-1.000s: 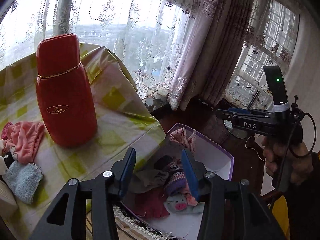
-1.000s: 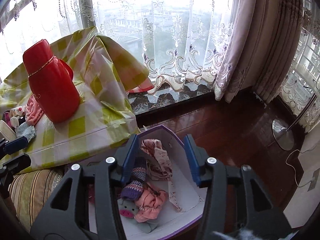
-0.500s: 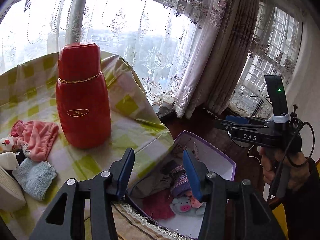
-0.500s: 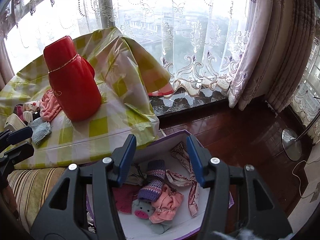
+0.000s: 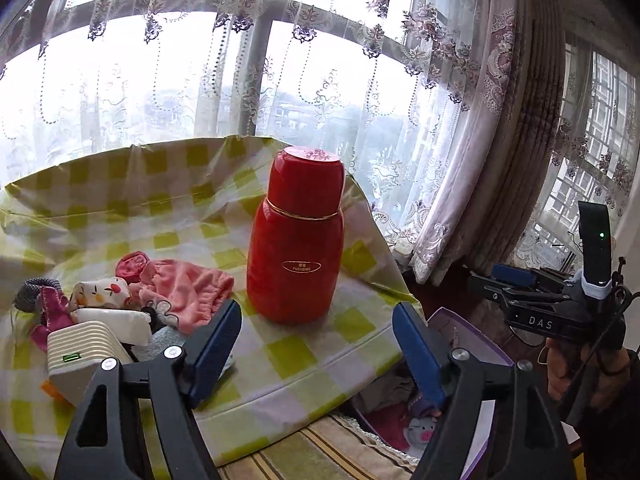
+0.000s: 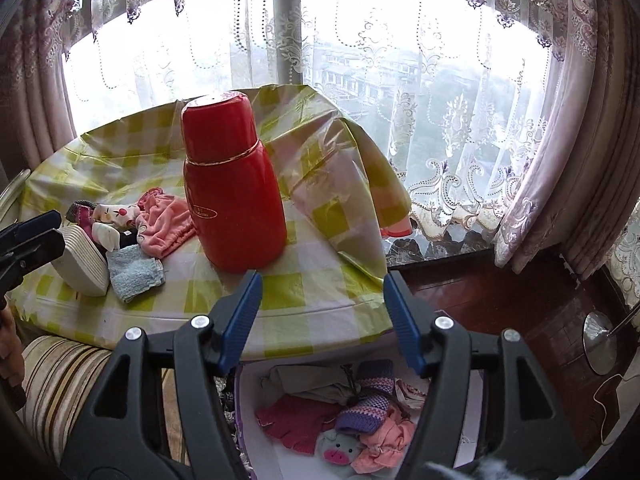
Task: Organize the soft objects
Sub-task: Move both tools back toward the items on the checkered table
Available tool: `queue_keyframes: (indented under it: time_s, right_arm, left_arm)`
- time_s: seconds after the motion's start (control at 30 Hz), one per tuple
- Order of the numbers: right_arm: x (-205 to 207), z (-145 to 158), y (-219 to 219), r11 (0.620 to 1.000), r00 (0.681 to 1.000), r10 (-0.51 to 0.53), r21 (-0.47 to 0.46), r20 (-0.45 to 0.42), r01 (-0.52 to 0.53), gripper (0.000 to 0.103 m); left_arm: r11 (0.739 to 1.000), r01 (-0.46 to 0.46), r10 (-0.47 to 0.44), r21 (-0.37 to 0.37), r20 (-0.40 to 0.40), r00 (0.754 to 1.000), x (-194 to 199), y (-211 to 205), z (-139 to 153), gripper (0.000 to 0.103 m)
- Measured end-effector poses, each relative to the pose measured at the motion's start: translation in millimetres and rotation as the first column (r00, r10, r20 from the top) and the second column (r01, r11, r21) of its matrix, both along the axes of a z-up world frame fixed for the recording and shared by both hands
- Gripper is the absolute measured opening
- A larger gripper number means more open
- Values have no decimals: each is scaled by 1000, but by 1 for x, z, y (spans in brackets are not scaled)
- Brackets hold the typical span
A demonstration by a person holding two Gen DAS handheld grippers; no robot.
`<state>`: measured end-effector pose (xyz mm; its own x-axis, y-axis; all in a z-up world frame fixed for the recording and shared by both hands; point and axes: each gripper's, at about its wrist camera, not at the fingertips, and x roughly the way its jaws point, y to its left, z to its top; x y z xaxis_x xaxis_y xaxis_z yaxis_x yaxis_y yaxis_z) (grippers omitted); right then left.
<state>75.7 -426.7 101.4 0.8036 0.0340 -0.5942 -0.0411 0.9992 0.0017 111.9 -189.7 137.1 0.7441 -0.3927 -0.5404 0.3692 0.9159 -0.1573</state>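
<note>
Soft objects are split between two places: a small heap on the counter (image 6: 280, 296) to the left of the red thermos (image 6: 234, 188), and a batch already lying in the white box (image 6: 256, 412) below the counter's edge. A second ago both grippers hung over that box with their jaws narrower; now both views have swung up to the counter, and the left gripper (image 5: 316, 348) and the right gripper (image 6: 320, 320) are each opening, with nothing between the jaws. That suggests the last drop is finished and the next pick lies in the heap beside the thermos. On the counter there is one pink cloth (image 6: 164, 228), one light blue towel (image 6: 134, 272), one white floral piece (image 6: 116, 214) and one magenta item (image 6: 84, 218), with one ribbed cream device (image 6: 82, 264) among them. In the box at least five pieces show: one pig toy (image 6: 334, 454), one striped purple sock (image 6: 366, 404), one magenta glove (image 6: 300, 420), one pink garment (image 6: 386, 446) and one grey cloth (image 6: 316, 380).
</note>
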Motion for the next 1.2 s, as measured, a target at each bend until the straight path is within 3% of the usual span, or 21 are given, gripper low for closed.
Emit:
queue_keyframes:
  time_s: [0.27,0.6,0.8,1.07,1.2]
  right_arm:
    - [5,13,52,994,998,40,-100,46,-35,83]
    - [19,6,106,980,984,174,-100,27,-171,87]
    - [29,2,136,967,973,230,-121,34,-224,87]
    - [53,-7,171,931,934,356,-76,-34,-357,87]
    - [68,-13,188,914,916,396,-75,-61,-399,87]
  left_arm:
    - [973,-205,197,104,84,977,-2,55,19,89]
    - [932,-356,341,69,174,924,-13,137,25,89]
    - [906,-418,405,73,146,903,-16,176,16,89]
    - [860,-507,505,61,47,862,-10,223,-4,89]
    - [853,-520,521,45,-5,854,-3,239,-16,89]
